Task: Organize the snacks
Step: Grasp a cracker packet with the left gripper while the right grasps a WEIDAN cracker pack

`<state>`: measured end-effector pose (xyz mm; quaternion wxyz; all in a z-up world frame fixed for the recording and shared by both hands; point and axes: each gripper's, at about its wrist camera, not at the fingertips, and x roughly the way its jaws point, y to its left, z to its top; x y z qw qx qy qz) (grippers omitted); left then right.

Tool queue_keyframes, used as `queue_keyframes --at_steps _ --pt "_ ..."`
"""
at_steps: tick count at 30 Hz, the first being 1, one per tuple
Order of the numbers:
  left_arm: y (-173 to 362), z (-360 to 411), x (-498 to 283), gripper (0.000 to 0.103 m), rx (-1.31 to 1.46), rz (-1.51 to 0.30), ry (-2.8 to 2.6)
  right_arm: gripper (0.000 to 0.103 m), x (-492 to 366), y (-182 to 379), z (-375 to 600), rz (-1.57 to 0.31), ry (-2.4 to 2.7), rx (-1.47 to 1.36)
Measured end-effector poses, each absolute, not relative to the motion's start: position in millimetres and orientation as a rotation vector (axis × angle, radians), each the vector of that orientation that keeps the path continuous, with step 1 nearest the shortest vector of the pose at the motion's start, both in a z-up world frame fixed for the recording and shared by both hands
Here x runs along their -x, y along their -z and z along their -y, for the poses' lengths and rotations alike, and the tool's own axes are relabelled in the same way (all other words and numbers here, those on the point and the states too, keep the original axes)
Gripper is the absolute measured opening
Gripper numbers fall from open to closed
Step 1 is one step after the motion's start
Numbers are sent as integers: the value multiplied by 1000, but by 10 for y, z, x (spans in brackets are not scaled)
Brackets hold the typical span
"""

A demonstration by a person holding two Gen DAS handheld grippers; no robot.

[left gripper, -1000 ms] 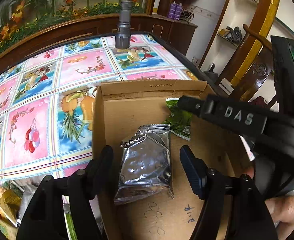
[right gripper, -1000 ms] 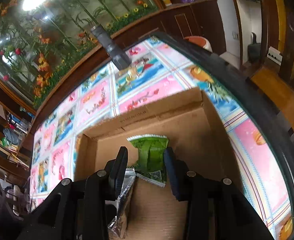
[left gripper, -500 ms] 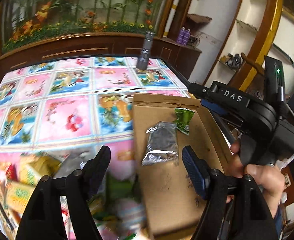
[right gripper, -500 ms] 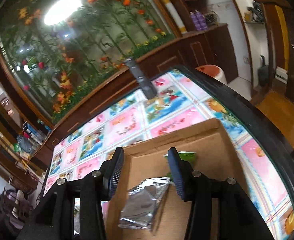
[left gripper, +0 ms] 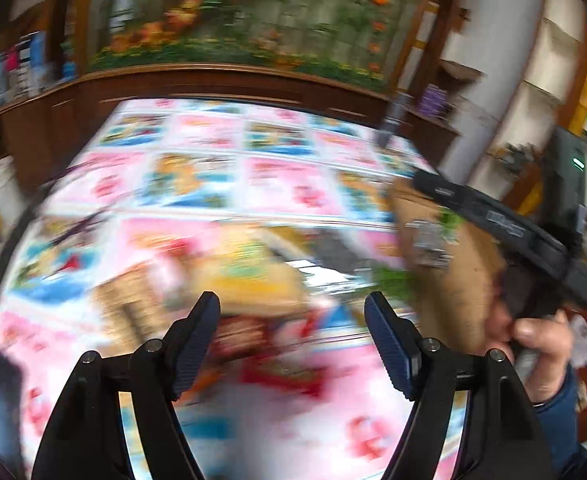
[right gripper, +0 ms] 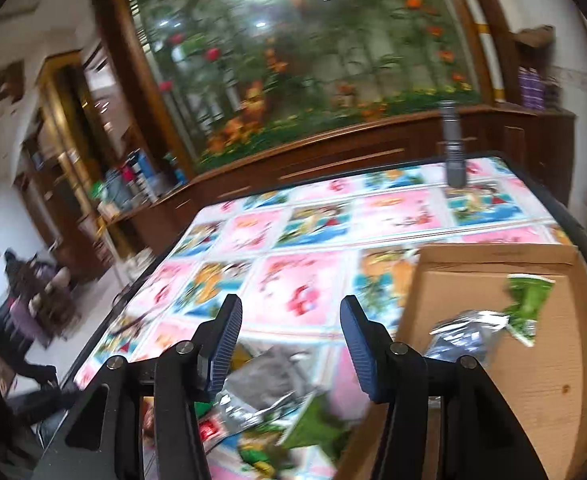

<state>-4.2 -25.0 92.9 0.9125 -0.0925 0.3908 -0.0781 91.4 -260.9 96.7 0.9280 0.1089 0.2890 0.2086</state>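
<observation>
Bright pink-and-blue patterned tablecloth [right gripper: 305, 280] fills both my views. Right gripper [right gripper: 289, 332] empty, jaws part-spread and just been widening; cardboard box [right gripper: 565, 360] to its right, silver packet [right gripper: 467, 332] and green packet [right gripper: 529, 304] inside. Loose snack pile [right gripper: 277, 412] just below its tips. Left gripper [left gripper: 293, 332] wide apart, empty, over blurred snacks; I can't make out single packets. Right hand [left gripper: 541, 348] at its right.

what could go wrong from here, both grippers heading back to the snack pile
1. The loose snack pile is jumbled and overlapping, so the open right gripper might pinch two packets at once.
2. The left gripper, also open and empty, is near the same pile; the two could collide.
3. The silver packet and green packet already overlap in the cardboard box.
</observation>
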Motion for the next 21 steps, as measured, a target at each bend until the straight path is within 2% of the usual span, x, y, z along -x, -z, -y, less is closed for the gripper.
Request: queue_keyframes --at_steps 2,7,11,18,21 --pt "-860 -17 78 78 219 -827 81 57 -881 -938 2530 -593 -439 -197" --pt "-594 -541 -6 79 332 -895 -110 58 -899 -888 2508 -598 -438 -198" --pt "-355 -534 -190 79 355 -967 -147 58 -884 -885 2546 -604 -441 -212" --pt "-143 -346 -382 79 191 -995 -200 60 -879 -892 2514 -604 -474 -207" --pt "-117 -394 -360 67 152 -985 -186 64 -860 -884 2481 -607 -506 -206"
